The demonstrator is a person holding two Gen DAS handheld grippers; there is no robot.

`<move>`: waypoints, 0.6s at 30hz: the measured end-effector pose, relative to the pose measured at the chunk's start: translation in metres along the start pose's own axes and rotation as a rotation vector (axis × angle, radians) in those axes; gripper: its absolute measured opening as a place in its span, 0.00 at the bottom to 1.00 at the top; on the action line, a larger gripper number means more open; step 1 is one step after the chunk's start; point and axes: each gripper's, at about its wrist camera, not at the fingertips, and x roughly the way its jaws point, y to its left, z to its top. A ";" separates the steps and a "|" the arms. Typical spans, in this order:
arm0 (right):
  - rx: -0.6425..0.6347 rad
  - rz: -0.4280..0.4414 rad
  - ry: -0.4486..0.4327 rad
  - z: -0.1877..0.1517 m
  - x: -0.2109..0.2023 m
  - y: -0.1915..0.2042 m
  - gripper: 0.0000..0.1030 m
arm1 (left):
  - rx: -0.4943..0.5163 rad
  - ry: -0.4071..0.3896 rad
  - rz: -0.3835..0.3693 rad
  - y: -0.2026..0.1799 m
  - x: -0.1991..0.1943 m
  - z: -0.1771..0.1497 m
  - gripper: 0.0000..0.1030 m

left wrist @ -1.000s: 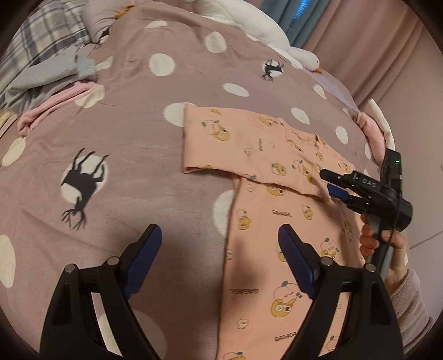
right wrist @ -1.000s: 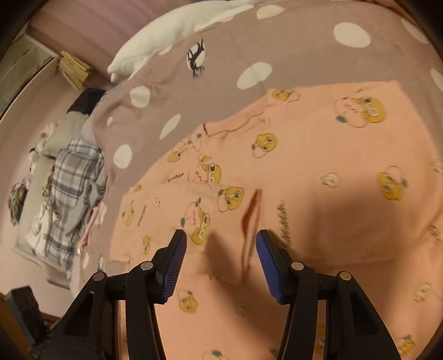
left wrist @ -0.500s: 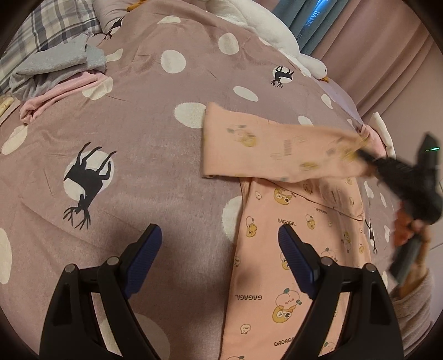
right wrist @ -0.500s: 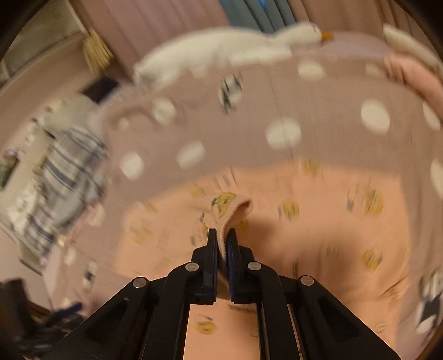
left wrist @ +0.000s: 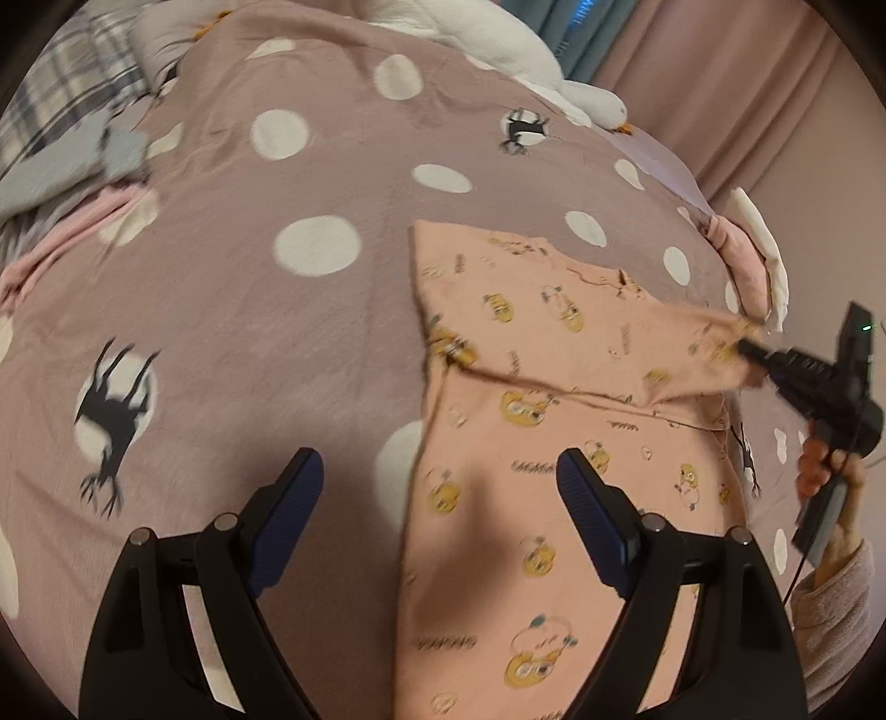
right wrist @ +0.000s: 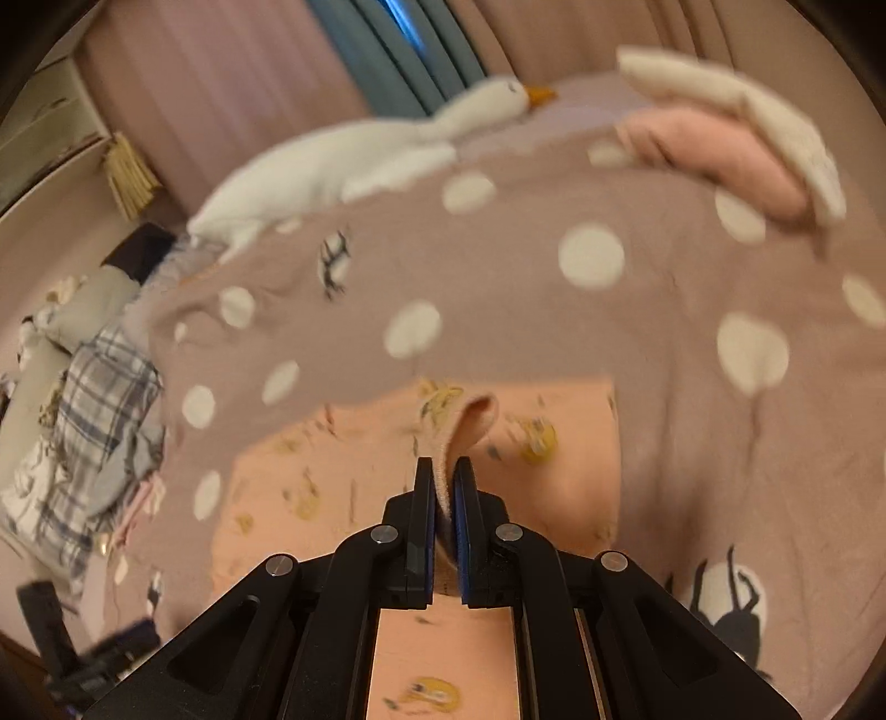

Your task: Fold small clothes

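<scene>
Left gripper [left wrist: 437, 487]: spread wide, empty, hovering just short of the pink top's [left wrist: 554, 498] left edge on the bedspread [left wrist: 221, 332].

Right gripper [right wrist: 444, 487]: pressed together, pinching the sleeve [right wrist: 470, 421], lifted clear.

Judgement: folding barely begun; sleeves and body remain.

Matt cloth garment [left wrist: 554, 354], bedspread [left wrist: 277, 343]; seemingly plush goose [right wrist: 354, 160].

Home bedroom: polka-dot bedspread [left wrist: 310, 310], plush goose [right wrist: 354, 160], curtains [right wrist: 398, 50]
</scene>
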 end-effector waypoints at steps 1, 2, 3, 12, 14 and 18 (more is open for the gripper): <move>0.010 -0.003 0.029 -0.002 0.006 -0.004 0.07 | 0.011 0.004 -0.004 -0.004 0.004 0.004 0.84; 0.014 -0.031 0.050 -0.004 0.010 -0.010 0.07 | 0.024 0.008 -0.008 -0.009 0.009 0.009 0.84; 0.008 -0.090 0.052 -0.006 0.012 -0.014 0.07 | 0.037 0.013 -0.013 -0.014 0.015 0.015 0.84; -0.046 -0.104 -0.011 -0.010 -0.009 -0.022 0.22 | 0.090 0.013 -0.050 -0.046 0.050 0.052 0.79; -0.078 -0.065 0.002 -0.013 -0.004 -0.015 0.22 | 0.093 0.031 -0.056 -0.049 0.064 0.055 0.63; -0.157 -0.099 0.062 -0.027 0.021 -0.005 0.22 | 0.095 0.097 -0.006 -0.046 0.096 0.052 0.43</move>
